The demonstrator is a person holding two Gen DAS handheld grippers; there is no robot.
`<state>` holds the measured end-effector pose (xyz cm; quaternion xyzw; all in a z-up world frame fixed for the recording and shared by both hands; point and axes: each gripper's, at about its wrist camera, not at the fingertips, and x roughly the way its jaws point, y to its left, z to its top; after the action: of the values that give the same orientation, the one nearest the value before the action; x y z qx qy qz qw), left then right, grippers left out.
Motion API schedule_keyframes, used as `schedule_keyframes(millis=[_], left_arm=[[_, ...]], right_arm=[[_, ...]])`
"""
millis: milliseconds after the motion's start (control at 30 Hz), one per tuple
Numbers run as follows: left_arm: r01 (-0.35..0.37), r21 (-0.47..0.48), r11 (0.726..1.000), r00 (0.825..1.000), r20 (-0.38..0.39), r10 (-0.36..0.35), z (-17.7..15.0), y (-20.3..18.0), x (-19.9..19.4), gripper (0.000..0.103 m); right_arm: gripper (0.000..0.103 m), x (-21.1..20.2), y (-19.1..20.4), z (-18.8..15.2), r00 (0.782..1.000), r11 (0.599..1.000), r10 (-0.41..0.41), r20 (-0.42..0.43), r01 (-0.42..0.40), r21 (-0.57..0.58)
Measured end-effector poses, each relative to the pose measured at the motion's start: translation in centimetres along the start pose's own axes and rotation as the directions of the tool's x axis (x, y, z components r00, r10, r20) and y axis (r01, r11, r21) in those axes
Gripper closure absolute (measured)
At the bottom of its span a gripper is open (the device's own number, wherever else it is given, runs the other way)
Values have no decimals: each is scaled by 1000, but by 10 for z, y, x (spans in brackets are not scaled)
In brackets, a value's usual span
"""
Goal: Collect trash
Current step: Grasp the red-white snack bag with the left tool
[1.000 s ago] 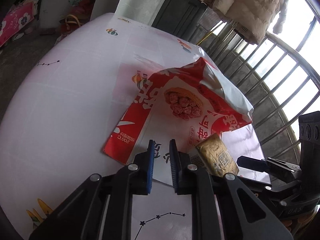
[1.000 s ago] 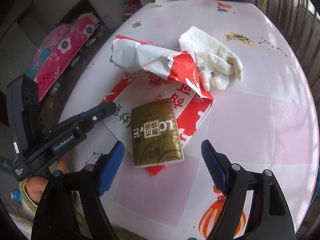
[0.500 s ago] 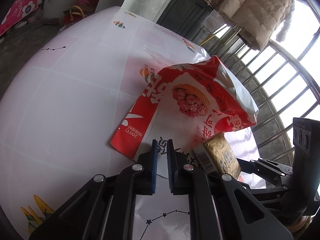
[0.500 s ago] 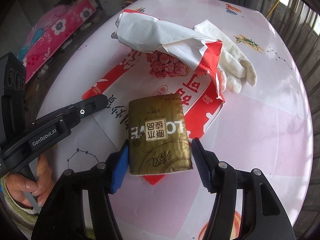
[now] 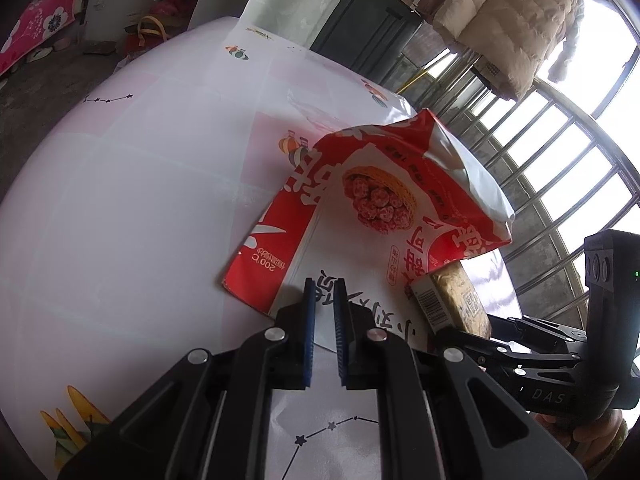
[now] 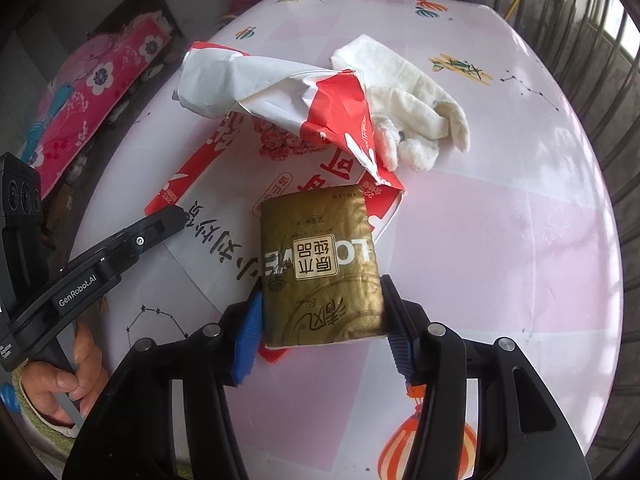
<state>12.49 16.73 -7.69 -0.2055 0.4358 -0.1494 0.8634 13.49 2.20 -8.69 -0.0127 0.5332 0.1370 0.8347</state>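
Spread over most of both views: one desk under a glossy pink-and-white cloth printed with lanterns, fruit and star lines. Beyond its far edge, a dim room with a pink flowered quilt on the floor side, a window grille and one padded beige jacket hanging by it. Lying flat near the desk's middle: one red-and-white paper food bag, its far end crumpled and lifted. Tucked against the bag's far side: one white cloth glove, partly under the crumpled end. Resting on the bag's near corner: one gold tissue pack, the only one of its kind. Right gripper, fingers just now closing, set around the near end of the tissue pack, both blue pads pressed on its sides, so gripping it at about half width. Left gripper lowered onto the bag's near edge just left of the tissue pack, fingers drawn nearly together with a thin slit left between the blue pads; hard to tell whether any paper is pinched there. Visible at the desk's near edge in the right view: one bare hand wrapped round the left gripper's handle.
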Motion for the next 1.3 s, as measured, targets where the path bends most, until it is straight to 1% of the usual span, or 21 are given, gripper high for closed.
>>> schedule_keyframes(millis=[67,133,333,467,600,633,700,800,900,967,1000,1033,1067,1200,1267,1300], left_arm=[[-4,8,1000,1000,-2,4,-2,-1,-2,94],[-4,17,1000,1000,-9,5,-6,-2,-5,94],[28,23,999,998,-60,-27,-21,1,-20,94],[32,59,998,994,-104,-25,-38,-2,-34,94],[63,88,994,986,-157,-48,-56,-5,-47,94],[70,92,993,985,-162,-55,-59,-5,-50,94],[84,93,992,991,-115,-73,-59,-3,-60,94],[79,71,994,997,-29,-77,-45,3,-70,94],[62,66,996,996,56,-66,-21,11,-71,93],[46,84,995,994,91,-53,-5,15,-65,80],[37,99,994,994,102,-47,2,16,-60,69],[30,121,992,994,103,-43,9,17,-53,63],[26,144,989,995,95,-39,17,17,-44,63],[64,223,973,996,45,-76,42,17,-12,61],[80,269,960,996,5,-84,52,13,5,60],[108,278,955,994,-25,-105,56,13,13,60]], right_arm=[[52,2,3,-4,1000,1000,-3,-1,2,-10],[52,1,5,-6,1000,1000,13,-6,-13,-8],[52,-1,2,-18,998,999,50,-28,-50,-19],[52,-8,4,-32,996,997,76,-36,-76,-24],[52,-13,1,-46,993,994,107,-46,-108,-22],[52,-14,0,-48,993,994,109,-46,-110,-23],[52,-14,-3,-47,992,992,123,-39,-124,-10],[52,-16,-8,-43,991,991,132,-21,-132,23],[52,-19,-14,-37,991,990,134,11,-134,35],[52,-21,-13,-32,991,990,133,28,-134,41],[52,-21,-15,-30,991,990,132,34,-134,44],[52,-20,-16,-28,991,990,132,38,-133,48],[52,-19,-17,-26,991,990,131,41,-133,51],[52,-13,-20,-24,989,987,142,45,-145,71],[52,-14,-25,-27,988,985,146,43,-149,88],[52,-13,-27,-27,988,984,149,40,-152,93]])
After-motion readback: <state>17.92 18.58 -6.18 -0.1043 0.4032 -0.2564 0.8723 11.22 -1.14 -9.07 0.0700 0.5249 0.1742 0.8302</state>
